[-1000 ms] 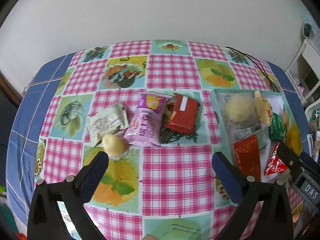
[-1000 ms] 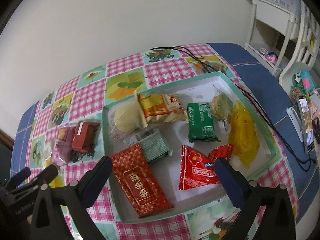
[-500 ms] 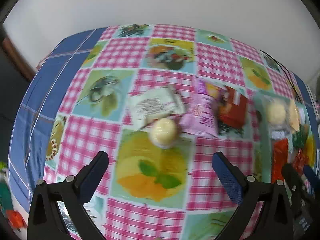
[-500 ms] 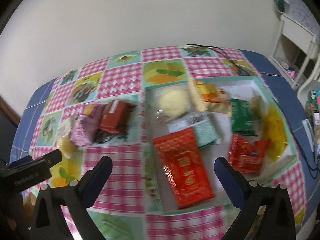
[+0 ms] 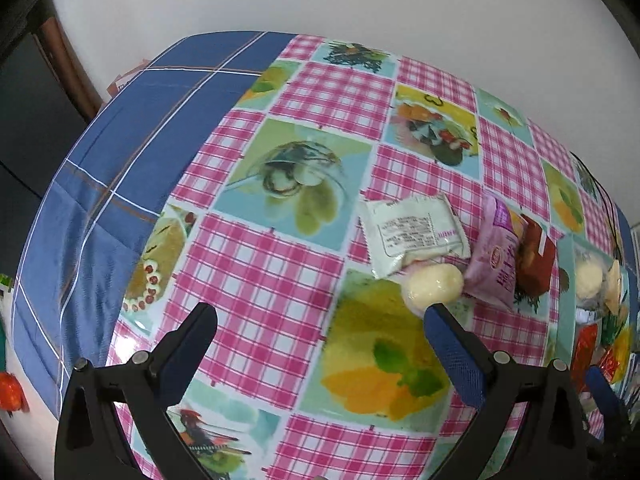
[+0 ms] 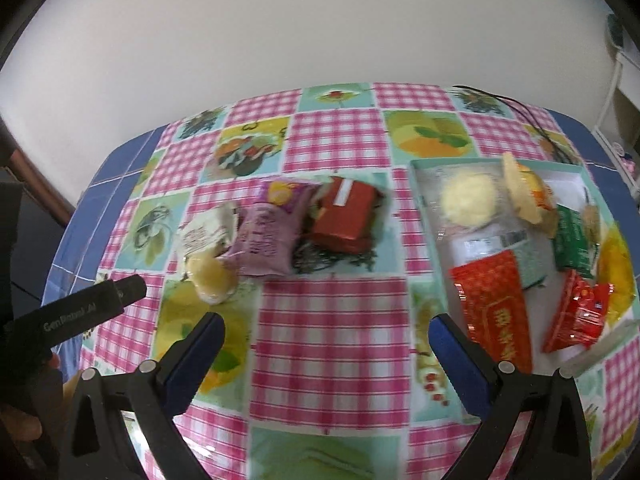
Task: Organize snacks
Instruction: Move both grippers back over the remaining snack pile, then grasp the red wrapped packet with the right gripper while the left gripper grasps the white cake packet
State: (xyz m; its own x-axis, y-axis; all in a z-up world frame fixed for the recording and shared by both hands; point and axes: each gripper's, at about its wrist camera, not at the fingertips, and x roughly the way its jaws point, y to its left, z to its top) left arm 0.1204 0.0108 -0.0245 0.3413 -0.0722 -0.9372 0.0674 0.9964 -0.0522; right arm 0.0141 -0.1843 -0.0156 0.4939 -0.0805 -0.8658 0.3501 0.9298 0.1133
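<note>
Loose snacks lie mid-table: a white packet (image 5: 414, 234), a pale yellow round bun (image 5: 434, 286), a pink-purple bag (image 5: 498, 268) and a red packet (image 5: 536, 262). The same group shows in the right wrist view: white packet (image 6: 206, 230), bun (image 6: 210, 278), purple bag (image 6: 270, 240), red packet (image 6: 346, 216). A teal-rimmed tray (image 6: 424, 216) on the right holds several snacks. My left gripper (image 5: 320, 320) is open and empty, left of the bun. My right gripper (image 6: 326, 326) is open and empty above the cloth, between the loose snacks and the tray.
A checked pink and fruit-print cloth (image 6: 332, 320) covers the table, with a blue border (image 5: 120, 160) at its left edge. A black cable (image 6: 520, 114) runs at the back right. White furniture (image 6: 624, 80) stands to the right. A white wall is behind.
Both grippers have swung left. The loose snacks slid toward the right of the left wrist view, and the tray shifted to the right edge of the right wrist view. Both stay open.
</note>
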